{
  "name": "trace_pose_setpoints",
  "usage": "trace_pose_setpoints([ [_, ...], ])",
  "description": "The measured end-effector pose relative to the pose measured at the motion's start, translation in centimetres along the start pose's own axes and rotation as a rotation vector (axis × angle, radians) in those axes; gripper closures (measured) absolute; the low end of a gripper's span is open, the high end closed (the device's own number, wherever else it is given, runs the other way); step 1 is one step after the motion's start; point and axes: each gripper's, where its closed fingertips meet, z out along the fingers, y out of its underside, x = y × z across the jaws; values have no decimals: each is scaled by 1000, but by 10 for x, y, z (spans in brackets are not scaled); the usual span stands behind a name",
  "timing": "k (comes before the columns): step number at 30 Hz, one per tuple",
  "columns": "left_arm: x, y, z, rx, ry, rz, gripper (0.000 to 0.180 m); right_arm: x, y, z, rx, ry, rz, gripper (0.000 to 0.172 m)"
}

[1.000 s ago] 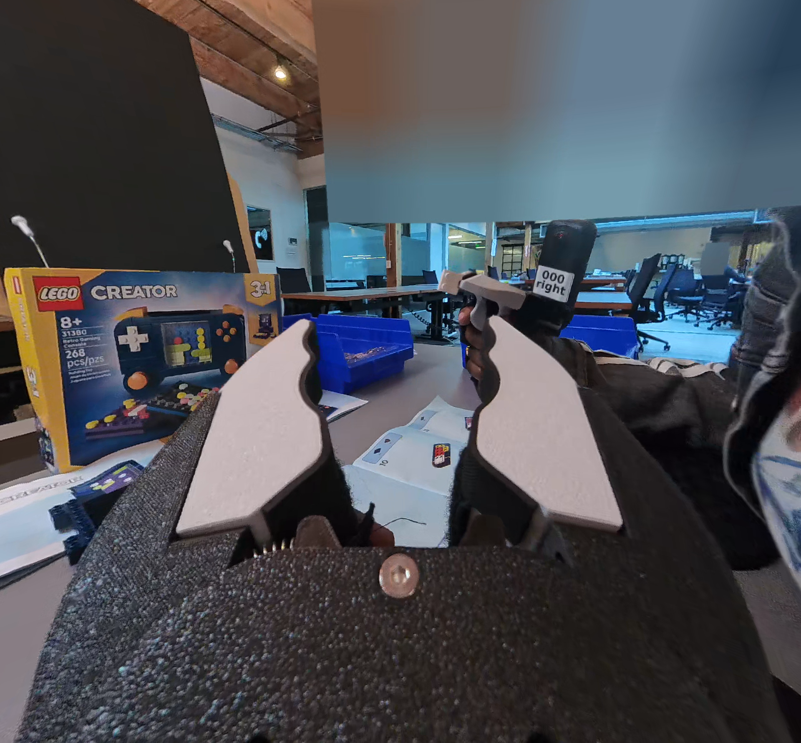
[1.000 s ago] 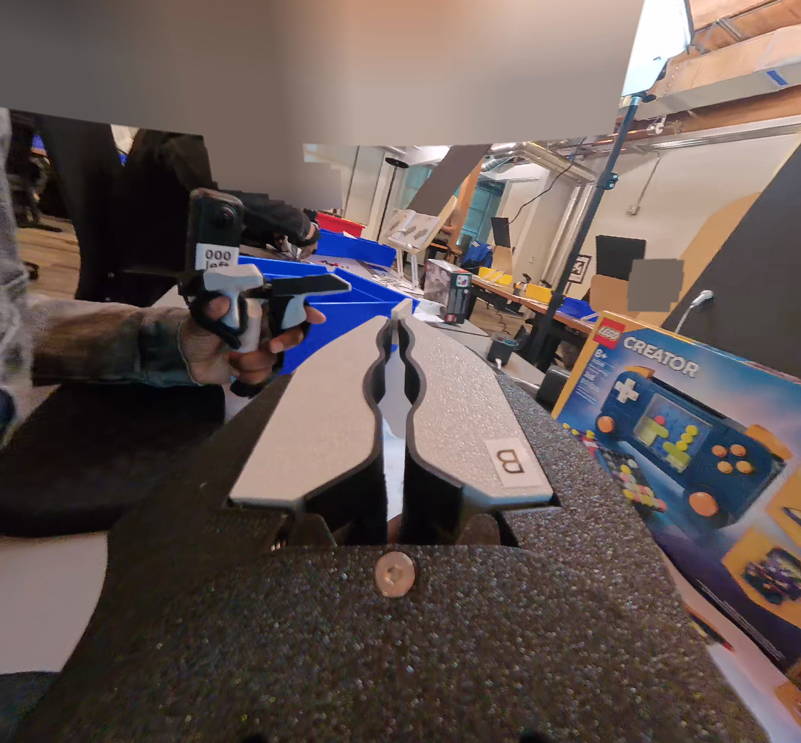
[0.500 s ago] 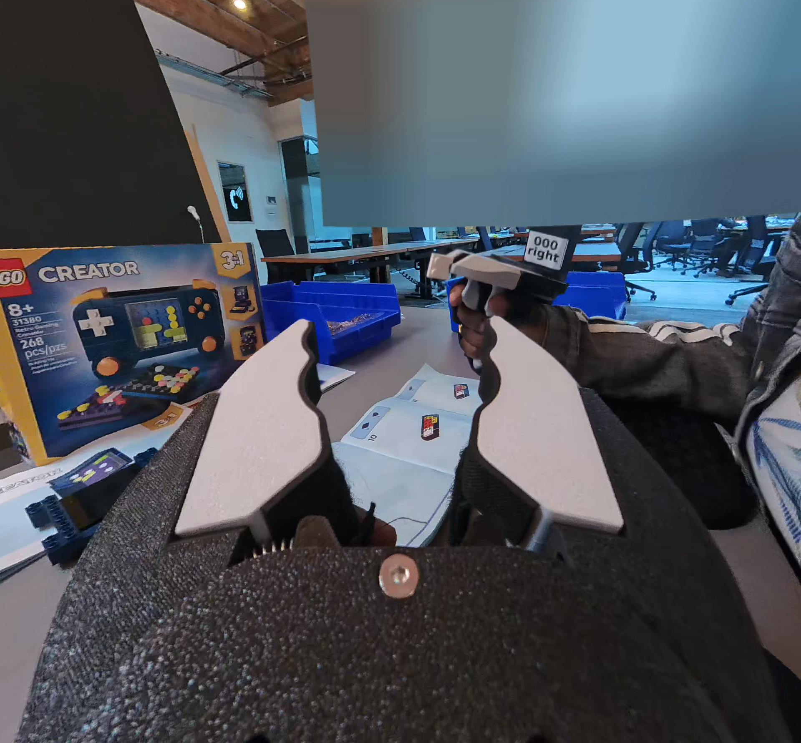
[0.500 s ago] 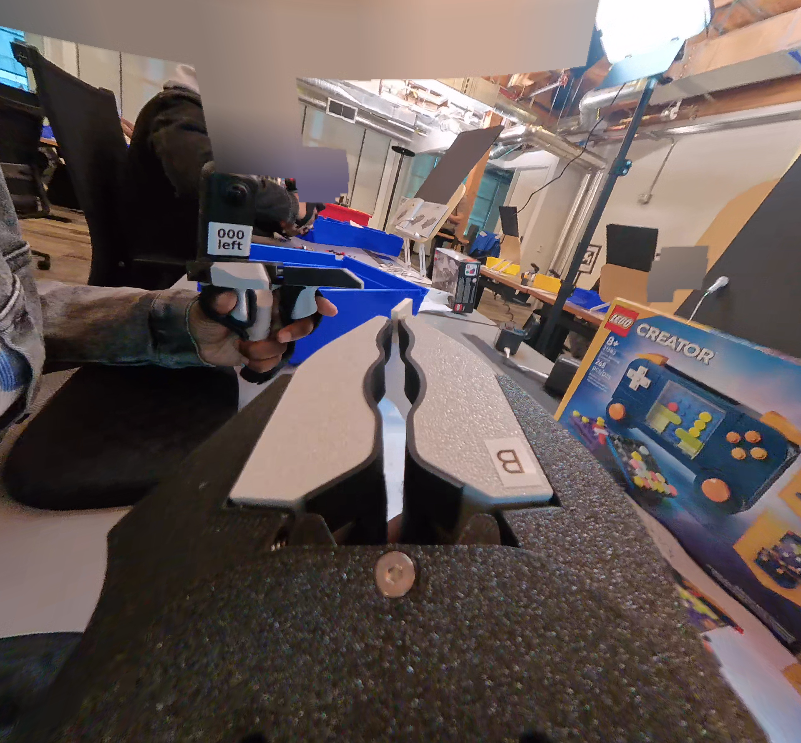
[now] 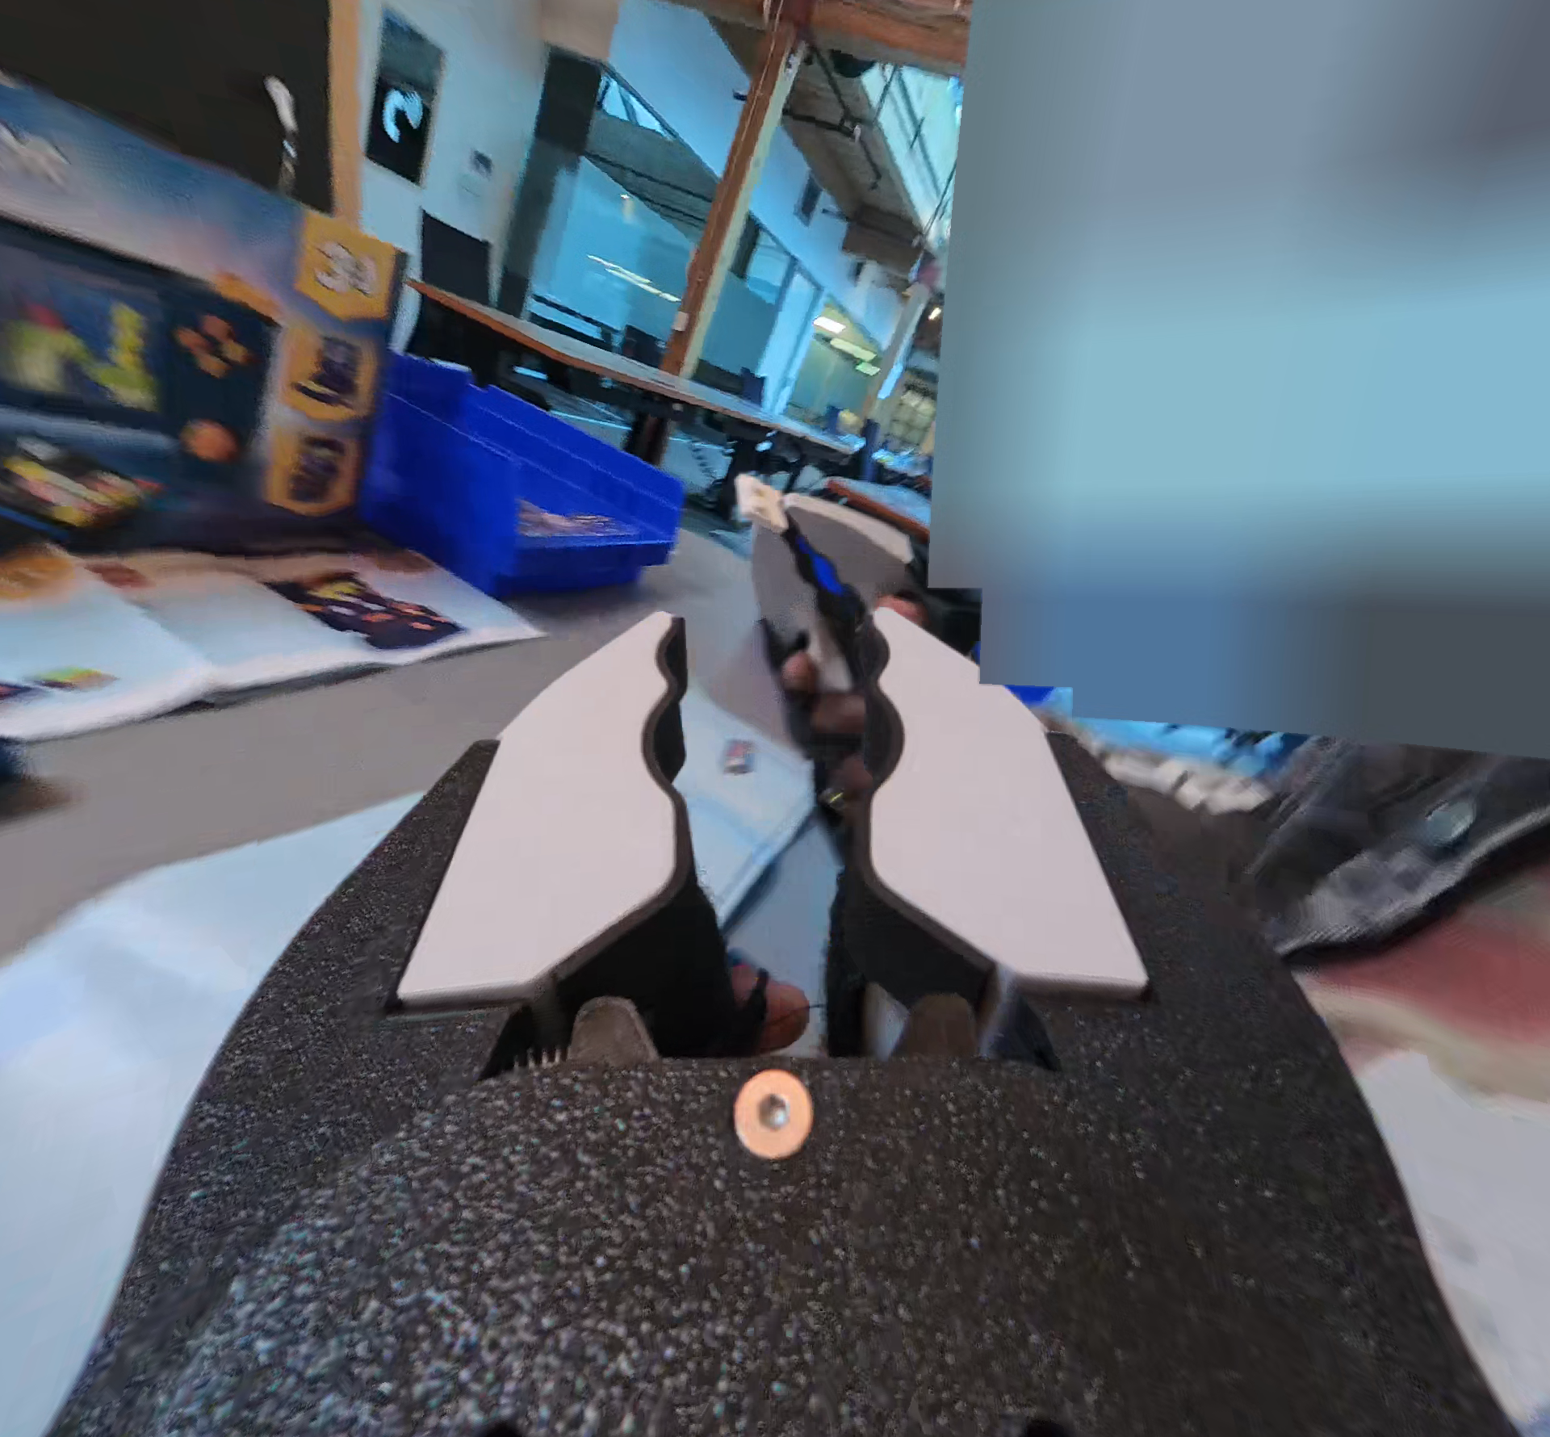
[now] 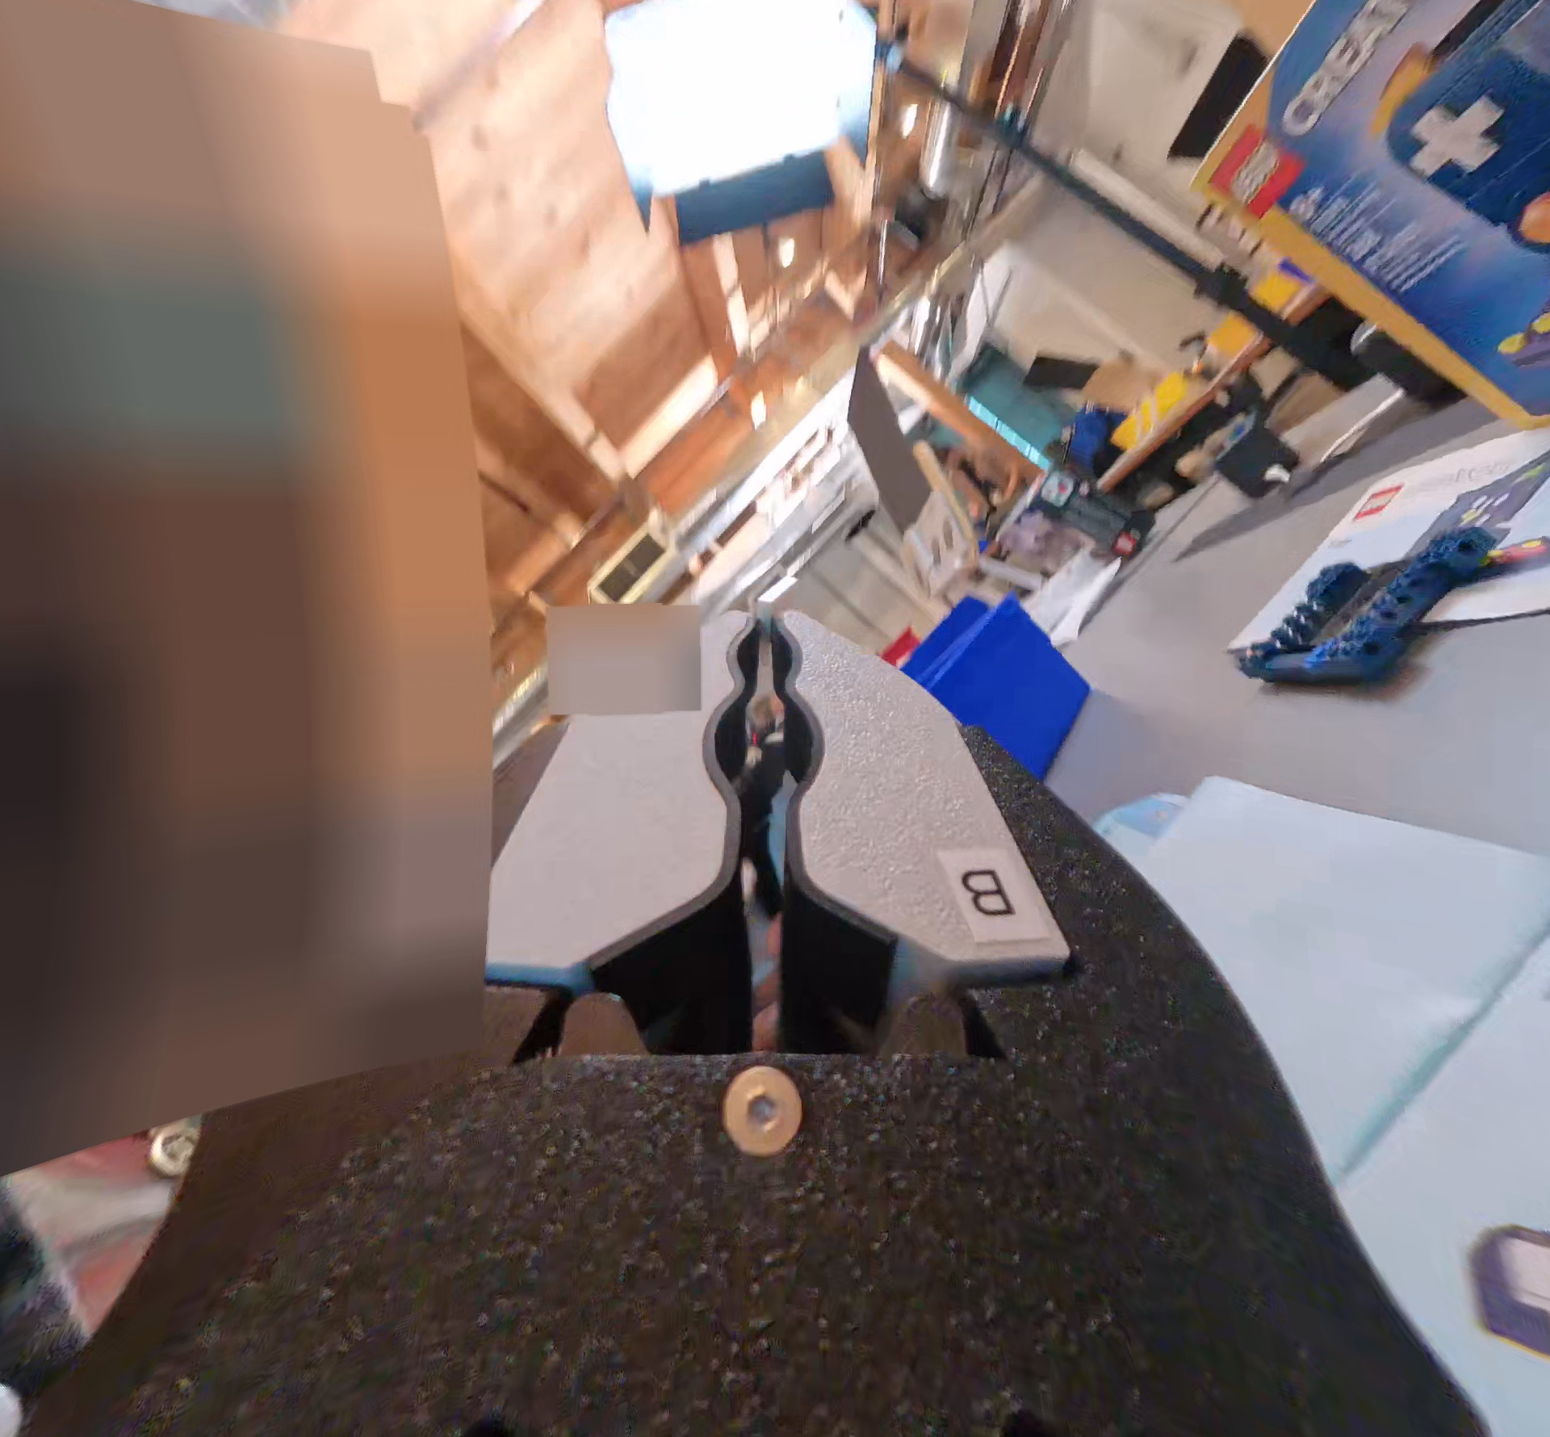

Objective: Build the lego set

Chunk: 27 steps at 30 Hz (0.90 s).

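My left gripper (image 5: 776, 625) is open, its jaws part way in, with nothing between the pads. Beyond its fingertips in the left wrist view stands my right gripper (image 5: 780, 524), held in a hand and tilted. It is shut on a small white brick (image 5: 759, 499) that sticks out of its tips. In the right wrist view the right gripper (image 6: 765, 625) is shut, and the small white brick (image 6: 773, 600) shows just above the closed tips. This view is tilted steeply up toward the ceiling.
A toy brick box (image 5: 168, 357) stands at the left, with a blue bin (image 5: 520, 491) and an open booklet (image 5: 252, 642) beside it on the grey table (image 5: 252, 768). In the right wrist view a dark blue brick build (image 6: 1375, 617) lies on a sheet, and pale paper (image 6: 1342, 935) is nearer. The tips of one gripper are about 7 cm away from the tips of the other.
The left jaws have come in from wide open to part way. Both grippers have tilted and swung, and the right gripper now stands straight ahead of the left. The right stays shut on the white brick.
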Motion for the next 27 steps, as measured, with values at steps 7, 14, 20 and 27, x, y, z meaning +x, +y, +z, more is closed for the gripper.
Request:
trace_pose_setpoints([
  [7, 43, 5, 23, 181, 323, -517, 161, -29, 43, 1, 61, -77, -42, 169],
  [14, 39, 22, 10, 158, 215, -464, 172, -36, 63, -9, 10, -48, -127, 169],
  [20, 35, 17, 7, 196, 217, -503, 174, -38, 63, -8, 25, -39, -144, 169],
  [27, 39, 19, 9, 181, 263, -550, 170, -41, 61, -8, 33, -36, -176, 169],
])
